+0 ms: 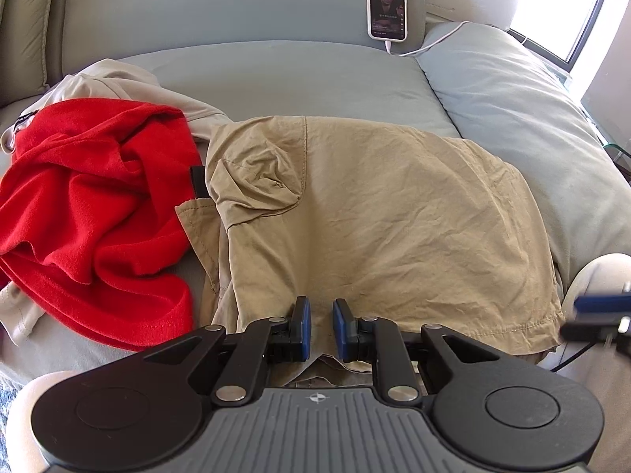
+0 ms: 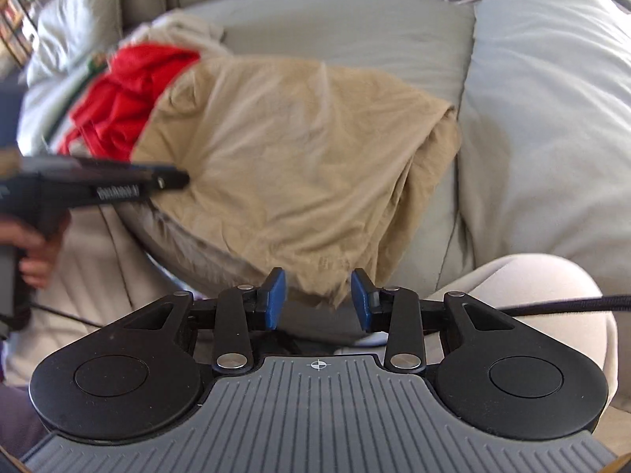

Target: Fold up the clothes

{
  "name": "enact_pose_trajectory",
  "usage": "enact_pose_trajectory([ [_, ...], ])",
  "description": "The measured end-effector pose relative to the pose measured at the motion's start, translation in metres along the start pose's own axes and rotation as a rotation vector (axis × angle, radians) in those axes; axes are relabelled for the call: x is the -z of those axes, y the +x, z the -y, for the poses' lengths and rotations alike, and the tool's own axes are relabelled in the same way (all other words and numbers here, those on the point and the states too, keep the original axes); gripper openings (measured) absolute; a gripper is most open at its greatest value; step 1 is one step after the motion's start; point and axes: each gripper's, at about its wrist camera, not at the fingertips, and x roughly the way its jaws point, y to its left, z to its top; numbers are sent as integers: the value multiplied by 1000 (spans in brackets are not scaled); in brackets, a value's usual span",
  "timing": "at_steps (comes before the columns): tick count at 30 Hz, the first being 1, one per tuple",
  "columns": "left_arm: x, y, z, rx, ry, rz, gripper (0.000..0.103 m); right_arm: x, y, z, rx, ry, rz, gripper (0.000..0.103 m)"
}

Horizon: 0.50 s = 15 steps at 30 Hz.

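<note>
A khaki garment lies spread on the grey sofa seat, also in the right wrist view. My left gripper sits at its near edge with the blue pads close together and a fold of khaki cloth pinched between them. From the right wrist view the left gripper meets the garment's left edge. My right gripper stands open at the garment's near right corner, which hangs loose between the pads. In the left wrist view the right gripper is a blur at the right edge.
A crumpled red garment lies on a beige one to the left. A phone with a white cable leans on the backrest. A grey cushion lies at the right. A person's knee is close below.
</note>
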Motion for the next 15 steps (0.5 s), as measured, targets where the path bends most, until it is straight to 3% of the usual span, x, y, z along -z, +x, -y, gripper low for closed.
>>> enact_pose_trajectory([
  [3, 0, 0, -1, 3, -8, -1, 18, -25, -7, 5, 61, 32, 136, 39],
  [6, -1, 0, 0, 4, -9, -4, 18, -63, 11, 6, 47, 107, 200, 7],
  [11, -2, -1, -1, 5, -13, -7, 18, -115, 62, -12, 28, 106, 235, 7],
  [15, -1, -1, -2, 12, -16, -4, 18, -126, 93, -20, 31, 56, 223, 5],
])
